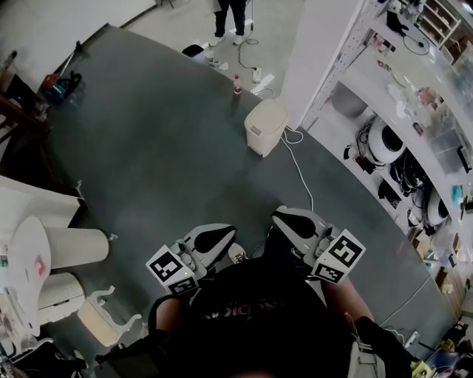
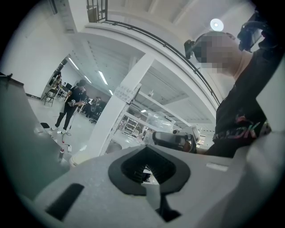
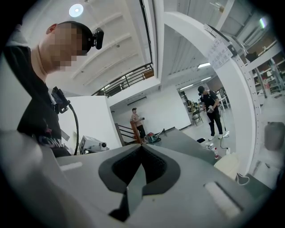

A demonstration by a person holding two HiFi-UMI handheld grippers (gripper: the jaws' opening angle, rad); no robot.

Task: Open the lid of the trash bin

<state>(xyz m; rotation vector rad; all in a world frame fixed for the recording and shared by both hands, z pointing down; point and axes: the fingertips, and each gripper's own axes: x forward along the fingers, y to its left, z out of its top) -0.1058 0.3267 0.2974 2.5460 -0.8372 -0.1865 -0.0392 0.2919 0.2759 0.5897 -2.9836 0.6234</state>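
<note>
The cream trash bin (image 1: 264, 127) stands with its lid down on the grey floor mat, beside a white column. It shows low at the left of the left gripper view (image 2: 79, 156) and low at the right of the right gripper view (image 3: 229, 165). My left gripper (image 1: 225, 233) and right gripper (image 1: 279, 215) are held close to my body, well short of the bin. The left gripper (image 2: 147, 149) has its jaws shut with nothing between them. The right gripper (image 3: 141, 147) is also shut and empty. Each gripper sees the other beside it.
A white cable (image 1: 299, 173) runs from the bin across the mat. Bottles (image 1: 237, 85) and a person (image 1: 229, 18) are beyond the bin. Cluttered shelves (image 1: 414, 148) line the right. White cylinders (image 1: 74, 247) stand at the left, a vacuum cleaner (image 1: 55, 85) far left.
</note>
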